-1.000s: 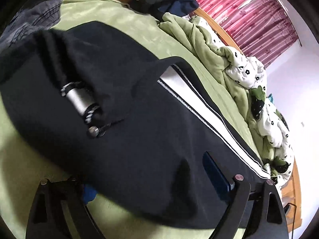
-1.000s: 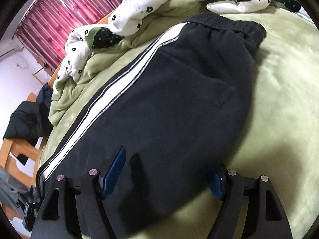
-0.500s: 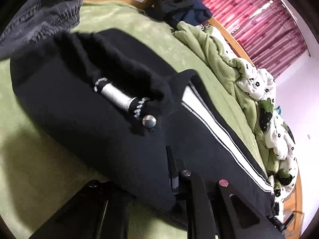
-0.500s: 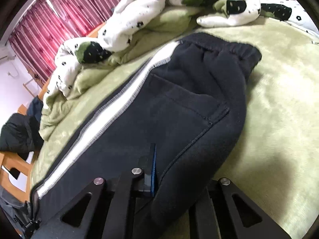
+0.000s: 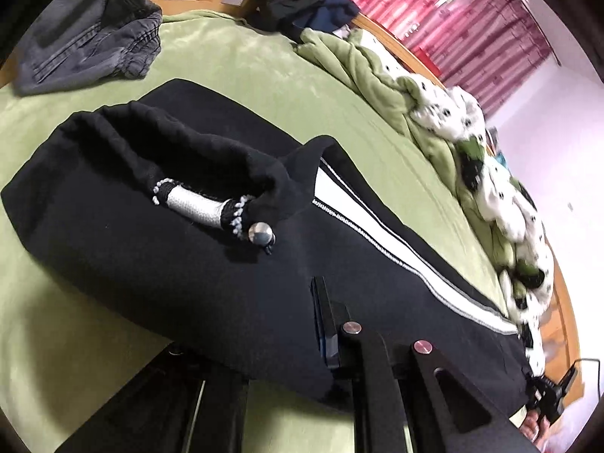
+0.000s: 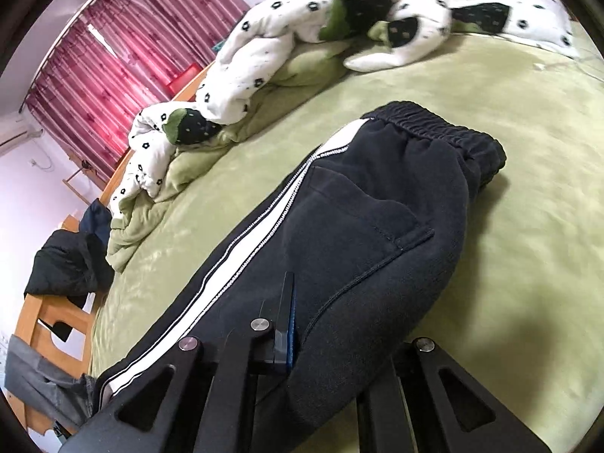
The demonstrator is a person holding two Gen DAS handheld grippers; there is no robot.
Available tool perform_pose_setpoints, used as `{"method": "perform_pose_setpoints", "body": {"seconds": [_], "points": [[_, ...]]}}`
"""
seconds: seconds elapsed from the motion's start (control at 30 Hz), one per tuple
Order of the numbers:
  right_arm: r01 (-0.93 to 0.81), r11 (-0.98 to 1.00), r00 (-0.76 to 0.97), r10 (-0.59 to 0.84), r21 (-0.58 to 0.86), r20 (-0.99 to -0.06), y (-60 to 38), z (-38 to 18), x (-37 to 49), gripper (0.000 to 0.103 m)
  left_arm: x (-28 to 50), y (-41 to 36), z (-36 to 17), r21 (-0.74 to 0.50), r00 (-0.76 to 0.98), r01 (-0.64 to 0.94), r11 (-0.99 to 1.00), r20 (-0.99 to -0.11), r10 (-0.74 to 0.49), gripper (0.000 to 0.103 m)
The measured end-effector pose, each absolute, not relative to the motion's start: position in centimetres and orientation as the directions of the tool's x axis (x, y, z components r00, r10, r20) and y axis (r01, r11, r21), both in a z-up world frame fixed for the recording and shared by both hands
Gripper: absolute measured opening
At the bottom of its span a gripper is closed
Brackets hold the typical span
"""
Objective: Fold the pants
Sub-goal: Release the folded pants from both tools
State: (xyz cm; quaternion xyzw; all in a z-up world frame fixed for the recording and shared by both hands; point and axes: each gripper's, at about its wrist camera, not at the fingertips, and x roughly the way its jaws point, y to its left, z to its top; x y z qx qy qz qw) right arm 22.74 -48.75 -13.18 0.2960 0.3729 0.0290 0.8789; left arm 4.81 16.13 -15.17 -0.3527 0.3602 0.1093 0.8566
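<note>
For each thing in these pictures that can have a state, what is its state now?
Black pants: flat on the green bed cover, near edge pinched at two places.
Left hand-held gripper: shut on the pants.
Right hand-held gripper: shut on the pants.
Drawstring toggle: lying loose on the fabric.
White flowered quilt: crumpled.
Red curtains: drawn shut.

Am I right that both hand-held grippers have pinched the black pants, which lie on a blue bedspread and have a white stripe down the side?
Not quite: the bedspread is light green, as the right wrist view shows. The rest holds: the left hand-held gripper and right hand-held gripper each pinch the black pants with the white stripe.
</note>
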Motion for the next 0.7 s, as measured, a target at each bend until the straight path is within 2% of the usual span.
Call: {"method": "perform_pose_setpoints", "body": {"seconds": [0.33,0.4,0.53,0.6,0.7], "points": [[0.221,0.848,0.675,0.224,0.482,-0.703,-51.2,-16.7,16.7,0.010,-0.8,13.2,-16.0,-0.488,0.698,-0.433,0.758,-0.714,-0.061,0.014],[0.232,0.846,0.665,0.223,0.481,-0.713,-51.5,-17.3,15.5,0.018,-1.0,13.2,-16.3,-0.491,0.691,-0.440,0.752,-0.720,-0.066,0.017],[0.230,0.851,0.680,0.207,0.473,-0.703,-52.5,-16.7,13.0,0.027,-2.1,13.3,-16.3,-0.450,0.660,-0.458,0.767,-0.750,-0.046,0.034],[0.238,0.860,0.690,0.178,0.452,-0.701,-53.2,-16.1,11.7,0.039,-2.6,13.2,-16.1,-0.429,0.655,-0.447,0.785,-0.755,-0.040,0.038],[0.244,0.863,0.707,0.155,0.443,-0.691,-54.4,-15.1,10.3,0.048,-3.7,12.9,-15.3,-0.395,0.645,-0.428,0.813,-0.764,-0.031,0.047]]}}
